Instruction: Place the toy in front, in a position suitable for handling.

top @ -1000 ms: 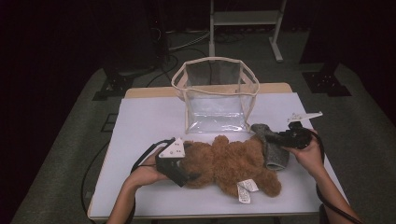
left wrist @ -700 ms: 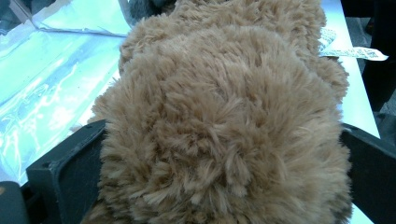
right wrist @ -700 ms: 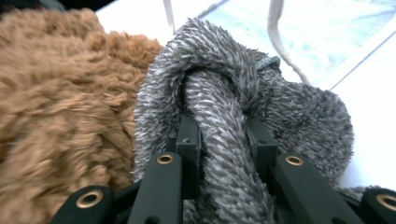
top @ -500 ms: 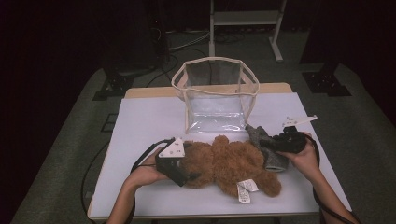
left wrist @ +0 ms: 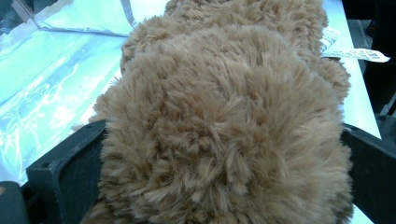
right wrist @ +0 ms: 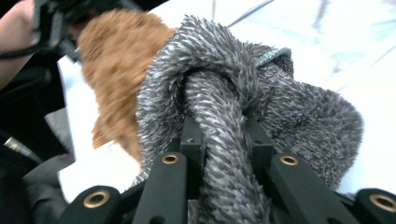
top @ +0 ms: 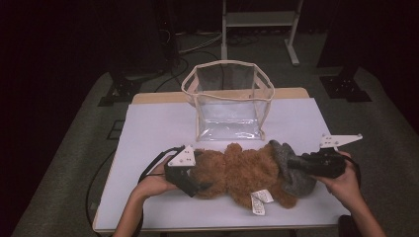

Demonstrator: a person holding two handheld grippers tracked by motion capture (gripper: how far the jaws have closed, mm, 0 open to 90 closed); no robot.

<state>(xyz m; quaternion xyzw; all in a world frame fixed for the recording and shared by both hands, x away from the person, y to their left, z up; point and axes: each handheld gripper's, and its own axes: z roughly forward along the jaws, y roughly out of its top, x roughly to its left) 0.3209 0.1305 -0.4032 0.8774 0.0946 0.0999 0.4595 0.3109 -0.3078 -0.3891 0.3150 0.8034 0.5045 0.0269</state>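
Brown teddy bear (top: 237, 173) clamped between left fingers (left wrist: 60, 172); its grey garment (right wrist: 224, 140) pinched between right fingers (right wrist: 191, 140).

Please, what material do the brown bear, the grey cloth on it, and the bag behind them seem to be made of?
Brown bear: long fluffy pile, probably synthetic plush; a white label hangs from it.
Grey cloth: fuzzy knit-like fabric with pale fibre tips, perhaps chenille; it folds softly.
Bag: clear glossy plastic, likely vinyl, see-through with reflections; beige fabric-like edging.

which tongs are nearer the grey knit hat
Right. The right tongs are clamped on the grey knit hat; the left tongs grip the brown teddy bear at its far end.
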